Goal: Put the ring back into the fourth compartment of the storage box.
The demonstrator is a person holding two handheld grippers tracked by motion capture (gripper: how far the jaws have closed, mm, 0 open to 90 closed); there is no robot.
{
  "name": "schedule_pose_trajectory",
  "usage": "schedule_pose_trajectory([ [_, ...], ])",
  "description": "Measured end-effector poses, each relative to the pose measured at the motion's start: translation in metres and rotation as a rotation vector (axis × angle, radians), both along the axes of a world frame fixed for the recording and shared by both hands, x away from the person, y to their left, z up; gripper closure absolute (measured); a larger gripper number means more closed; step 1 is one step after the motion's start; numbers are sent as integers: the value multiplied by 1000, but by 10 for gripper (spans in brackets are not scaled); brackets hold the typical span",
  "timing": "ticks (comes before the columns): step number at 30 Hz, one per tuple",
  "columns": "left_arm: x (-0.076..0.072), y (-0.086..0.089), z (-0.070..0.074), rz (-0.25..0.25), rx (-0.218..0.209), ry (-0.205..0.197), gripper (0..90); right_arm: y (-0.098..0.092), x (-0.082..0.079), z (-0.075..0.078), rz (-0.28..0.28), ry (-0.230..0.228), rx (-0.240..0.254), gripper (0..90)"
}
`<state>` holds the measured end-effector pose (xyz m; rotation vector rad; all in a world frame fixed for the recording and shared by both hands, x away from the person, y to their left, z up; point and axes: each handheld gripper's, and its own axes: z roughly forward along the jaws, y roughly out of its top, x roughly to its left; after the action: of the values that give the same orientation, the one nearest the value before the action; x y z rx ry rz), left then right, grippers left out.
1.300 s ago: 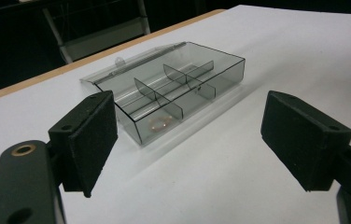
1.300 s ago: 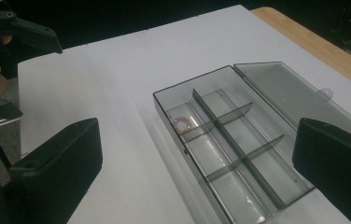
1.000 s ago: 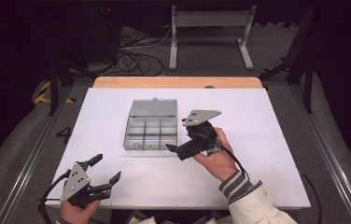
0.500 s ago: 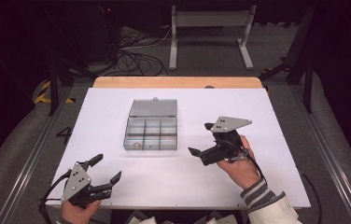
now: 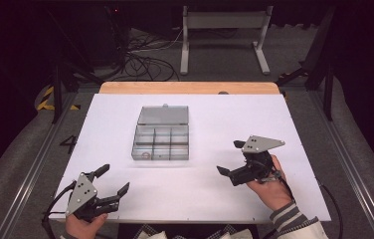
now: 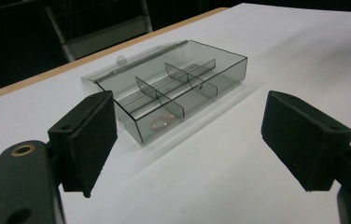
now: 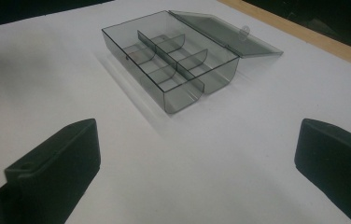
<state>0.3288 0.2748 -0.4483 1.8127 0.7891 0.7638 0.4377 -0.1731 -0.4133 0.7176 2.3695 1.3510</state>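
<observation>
Right gripper point(image 5: 231, 160) pulling back from box point(image 5: 161, 136), jaws wide, holding nothing. Left gripper point(image 5: 111, 180) staying near table point(image 5: 215, 194) edge, jaws wide too. Box sitting mid-table, lid open. Job looking done.

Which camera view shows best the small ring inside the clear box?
The left gripper view shows the ring best: it lies close, in the near corner compartment of the box. In the high view the ring is a tiny mark in the box's near left compartment. In the right gripper view I cannot make it out.
</observation>
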Motion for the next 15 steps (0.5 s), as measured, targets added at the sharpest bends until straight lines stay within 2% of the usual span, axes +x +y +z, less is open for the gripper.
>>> schedule_pose_trajectory([
  [15, 1, 0, -1, 2, 8, 3, 187, -40, -10, -30, -70, 21, 16, 8],
])
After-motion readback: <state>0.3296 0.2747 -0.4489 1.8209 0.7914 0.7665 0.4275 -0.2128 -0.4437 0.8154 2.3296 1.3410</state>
